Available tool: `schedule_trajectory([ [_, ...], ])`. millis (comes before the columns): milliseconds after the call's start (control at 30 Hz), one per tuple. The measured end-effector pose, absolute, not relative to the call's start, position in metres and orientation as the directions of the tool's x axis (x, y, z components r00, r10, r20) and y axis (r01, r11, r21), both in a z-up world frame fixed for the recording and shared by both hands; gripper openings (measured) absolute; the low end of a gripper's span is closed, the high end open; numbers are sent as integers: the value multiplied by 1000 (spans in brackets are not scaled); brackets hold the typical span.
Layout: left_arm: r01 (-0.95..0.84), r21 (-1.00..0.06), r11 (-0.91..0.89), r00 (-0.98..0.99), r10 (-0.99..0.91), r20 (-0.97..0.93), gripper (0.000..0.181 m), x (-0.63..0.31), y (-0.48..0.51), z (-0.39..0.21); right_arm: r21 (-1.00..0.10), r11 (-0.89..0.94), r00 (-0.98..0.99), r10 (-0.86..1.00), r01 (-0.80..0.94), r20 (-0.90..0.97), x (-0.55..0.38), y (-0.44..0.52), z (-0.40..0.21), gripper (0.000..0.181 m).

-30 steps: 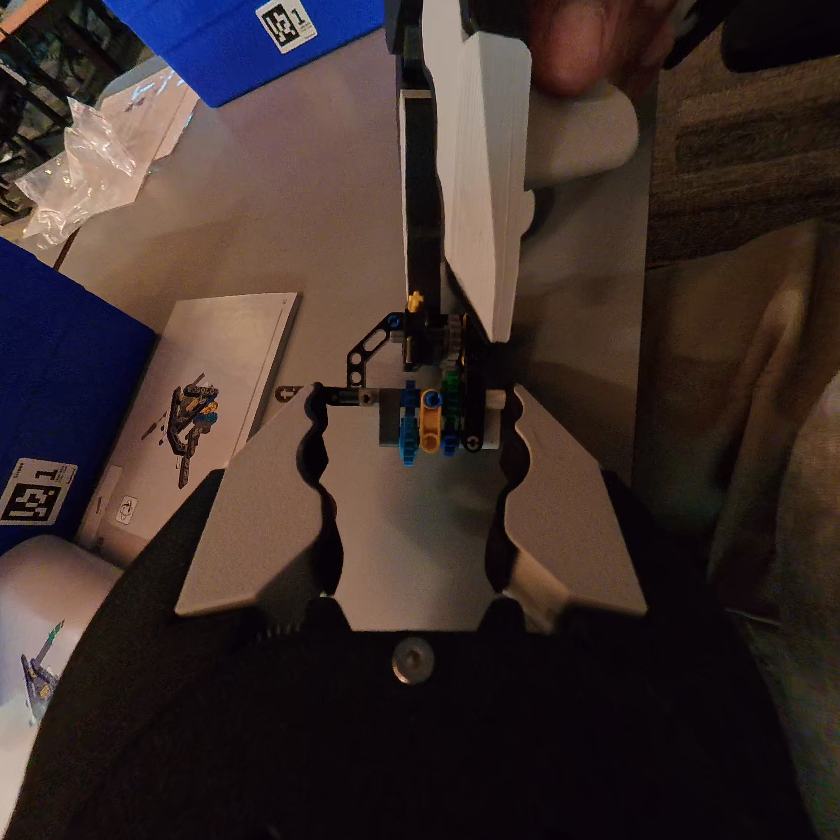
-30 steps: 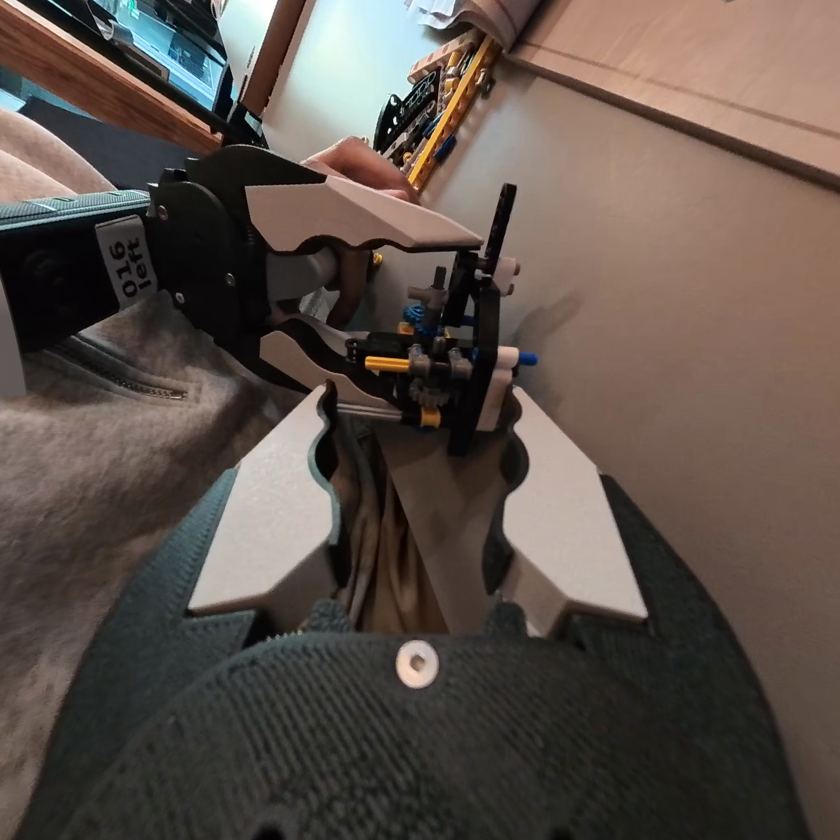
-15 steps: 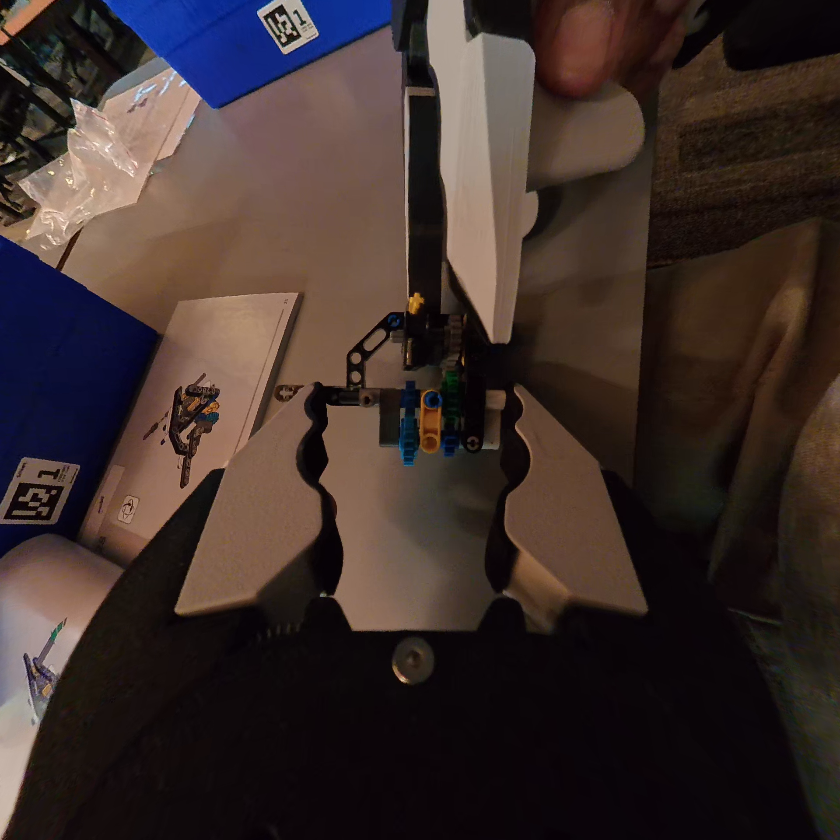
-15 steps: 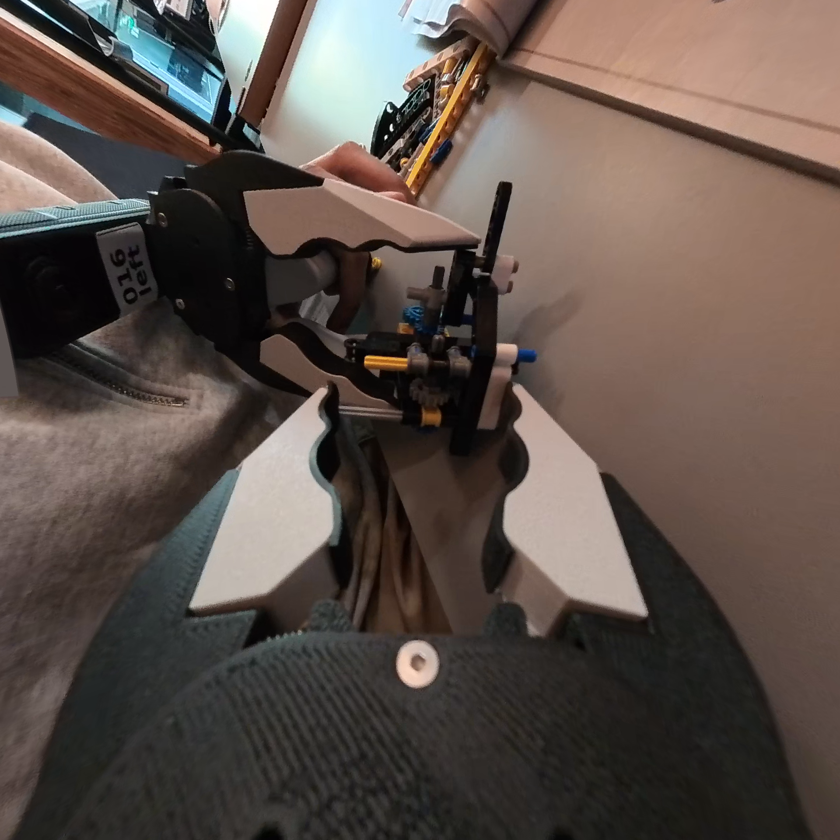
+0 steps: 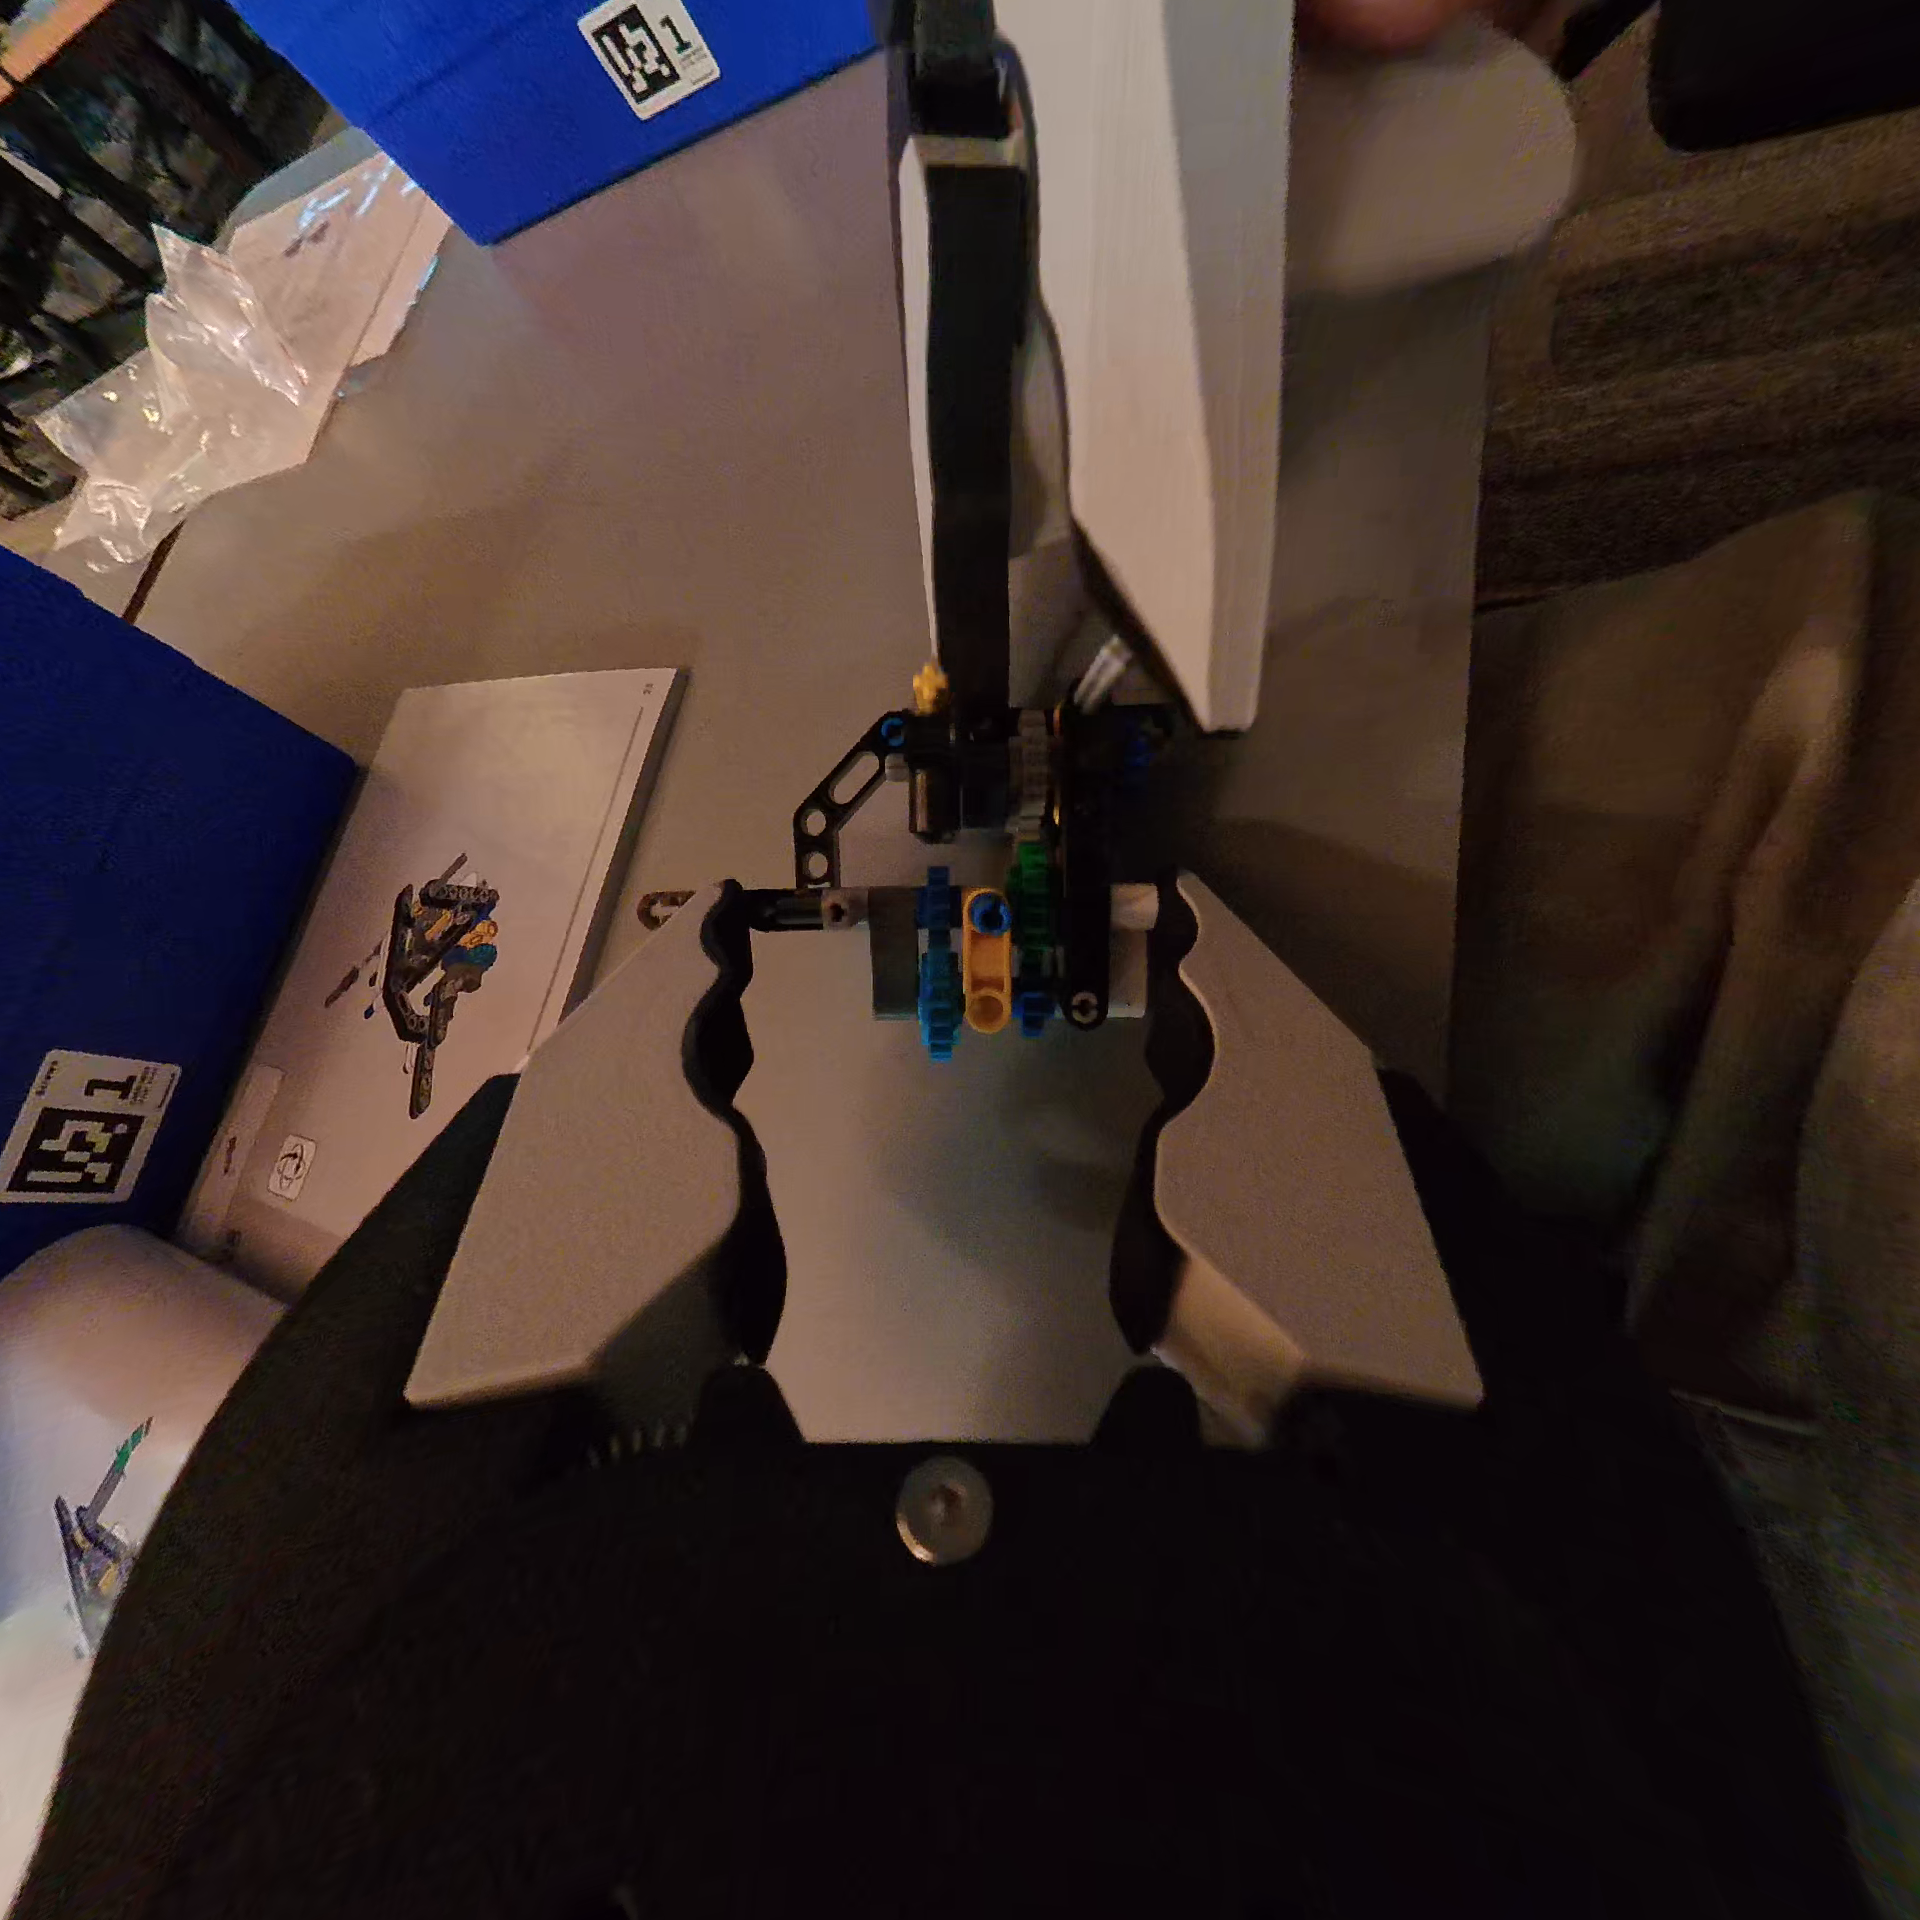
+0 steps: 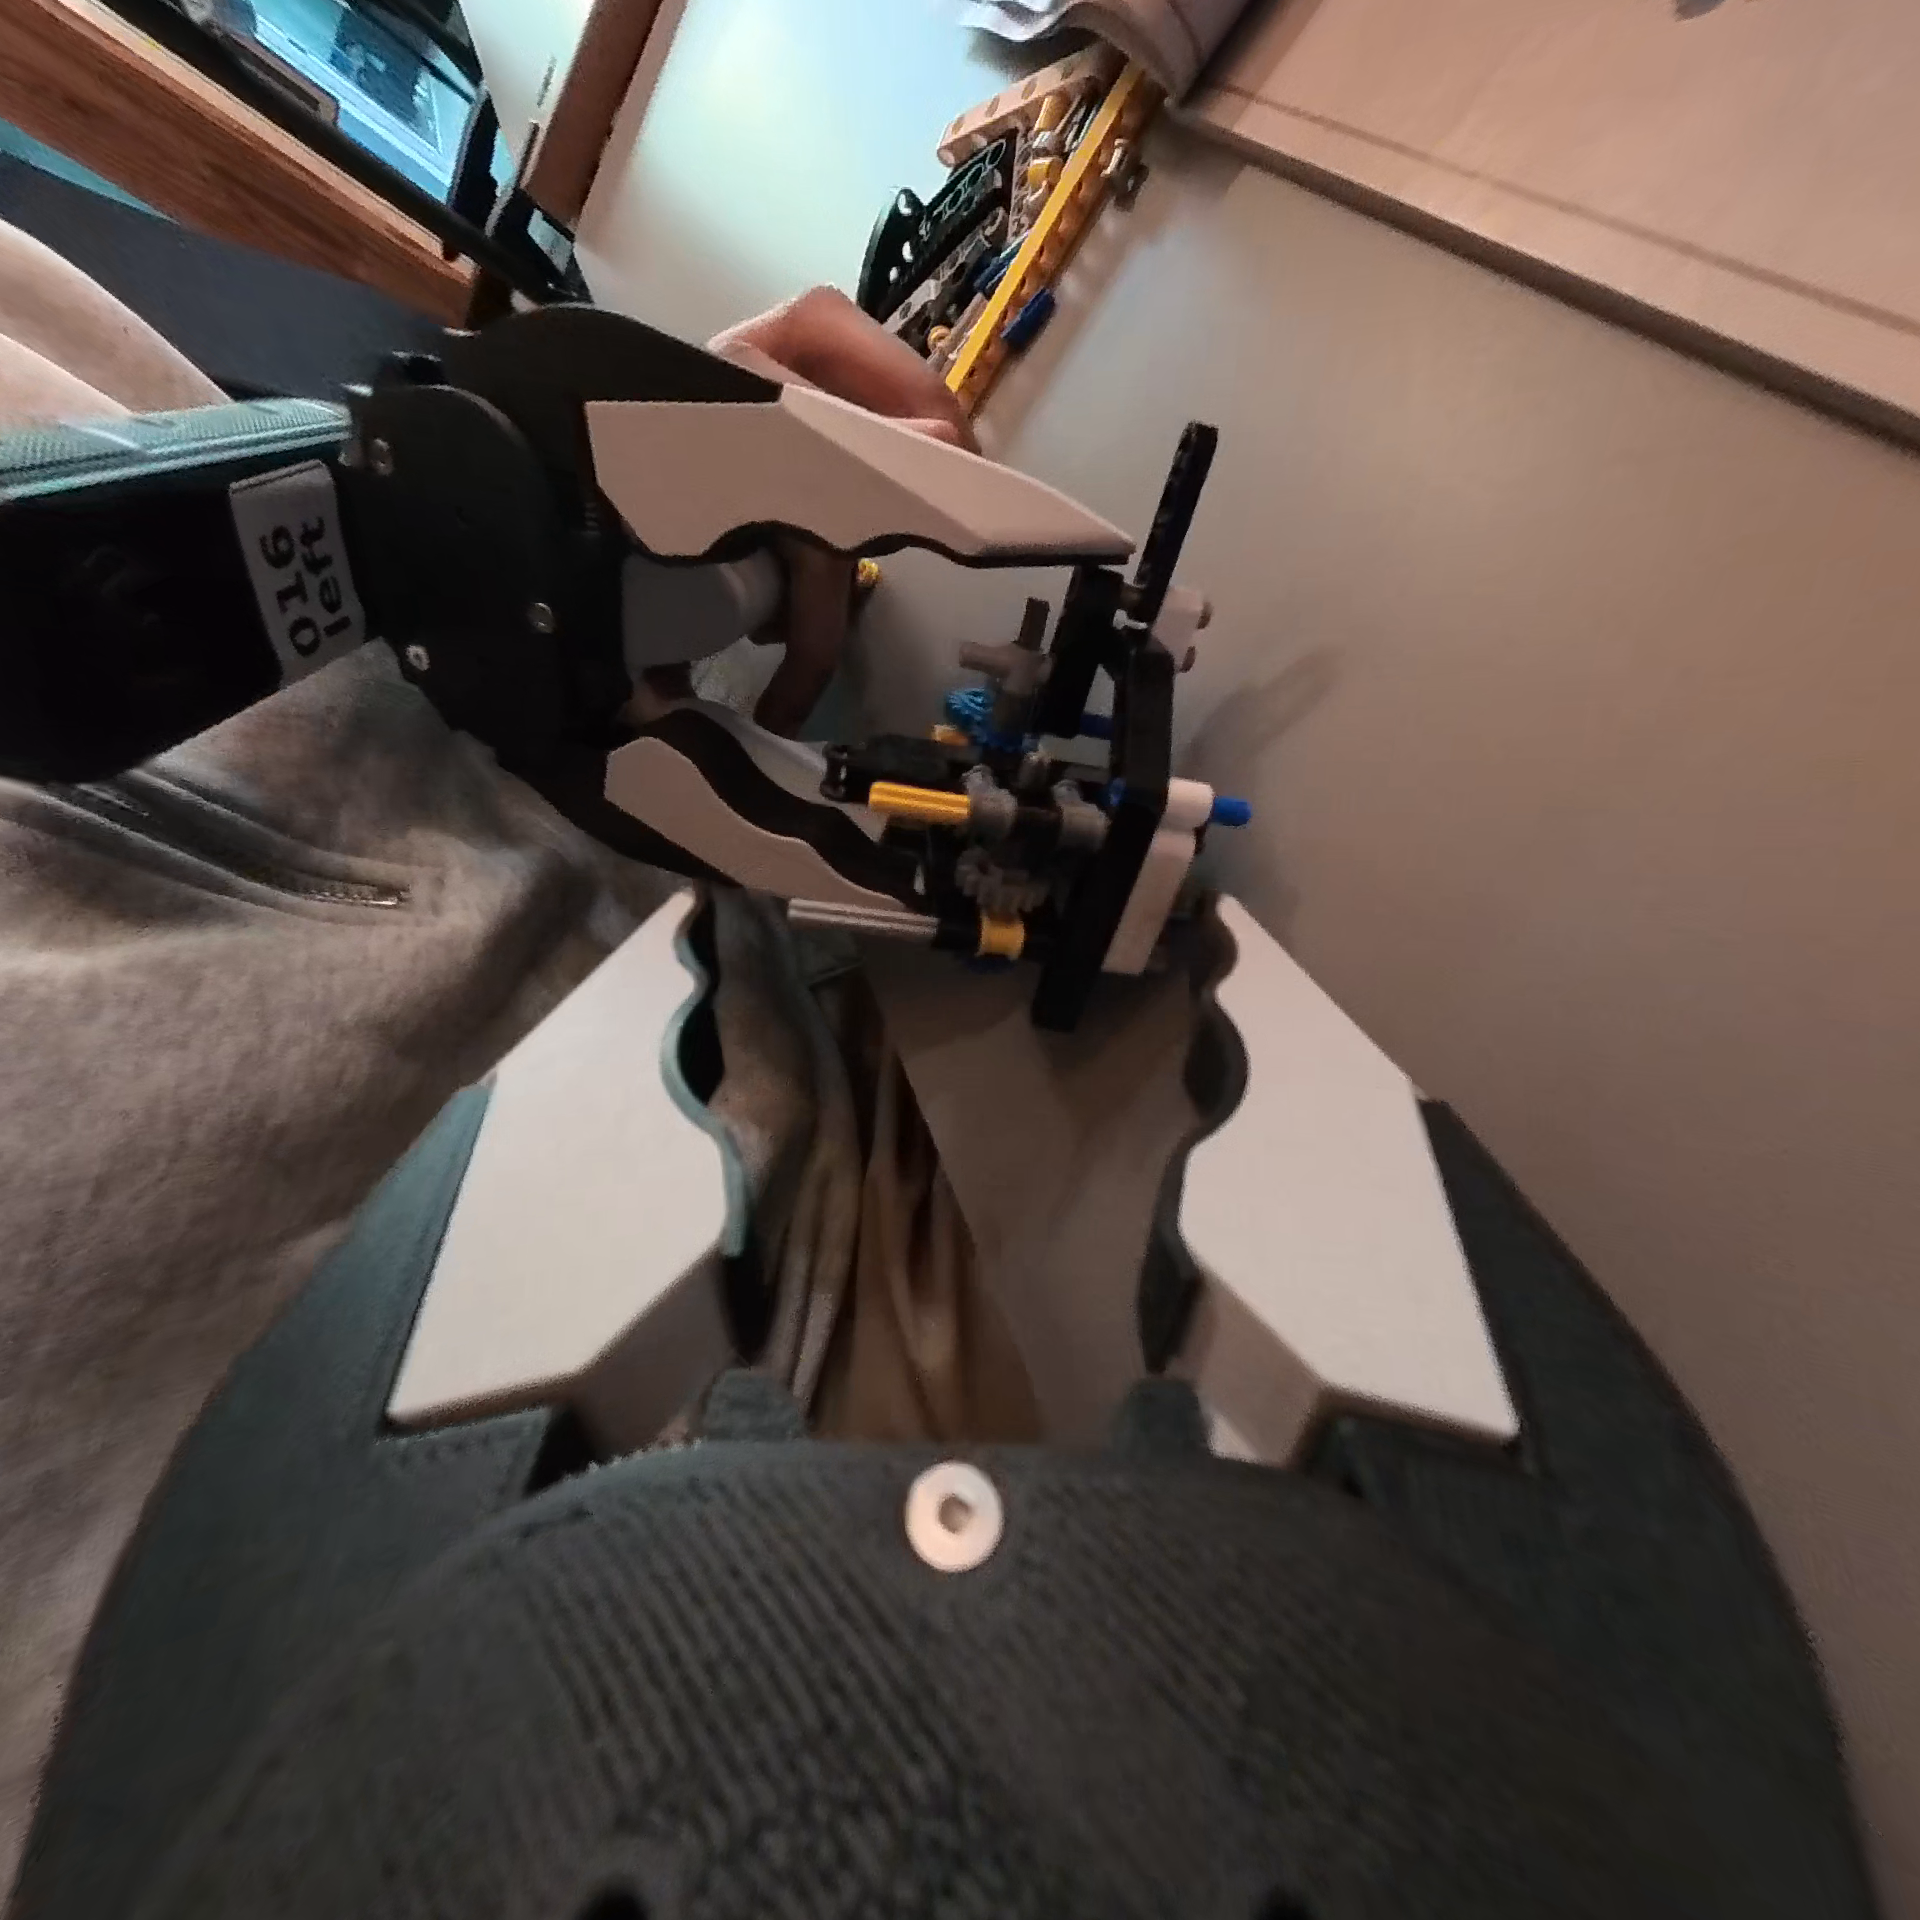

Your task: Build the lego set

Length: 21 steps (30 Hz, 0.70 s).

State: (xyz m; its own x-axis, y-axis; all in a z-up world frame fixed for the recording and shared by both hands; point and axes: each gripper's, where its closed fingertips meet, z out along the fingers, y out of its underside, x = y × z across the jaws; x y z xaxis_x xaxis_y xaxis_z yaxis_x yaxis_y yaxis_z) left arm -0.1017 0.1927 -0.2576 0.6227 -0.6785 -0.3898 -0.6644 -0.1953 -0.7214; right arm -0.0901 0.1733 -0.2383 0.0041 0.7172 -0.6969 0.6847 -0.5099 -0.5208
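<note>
A small lego assembly [image 5: 987,914] of black beams, blue and green gears, an orange connector and grey axles hangs over the table's near edge. My left gripper [image 5: 951,899] is shut on it, one fingertip on the axle end and the other on the white end piece. In the right wrist view my left gripper [image 6: 1013,717] clamps the assembly [image 6: 1049,821] from above and below. My right gripper [image 6: 951,914] is open, its fingers straddling the assembly's end, the right tip close to the white piece. It comes in from above in the left wrist view [image 5: 1096,707].
An instruction booklet [image 5: 499,883] lies on the grey table [image 5: 623,468] left of the assembly. Blue boxes [image 5: 135,883] stand at the left and far back. Clear plastic bags [image 5: 197,384] lie at the far left. Another lego model [image 6: 997,239] lies farther along the table. A person's grey clothing [image 6: 208,987] is close by.
My right gripper has opened slightly wider around the assembly. My left gripper and the assembly have stayed put.
</note>
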Motion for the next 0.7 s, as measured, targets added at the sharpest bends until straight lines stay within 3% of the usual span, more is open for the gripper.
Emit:
schedule_trajectory([
  [133,-671,-719,-183,625,-661,-415,77,-103,193,-256,-502,-623,56,658,599,-751,-84,179,-229,100],
  [300,-680,-715,-164,625,-640,-447,77,-105,194,-254,-620,-585,143,777,524,-613,-67,182,-237,107],
  [533,-689,-722,-53,622,-553,-554,77,-110,197,-238,-678,-586,91,782,443,-617,-77,164,-231,103],
  [700,-729,-676,-103,600,-571,-560,77,-119,196,-249,-687,-604,27,759,403,-651,-88,162,-225,102],
])
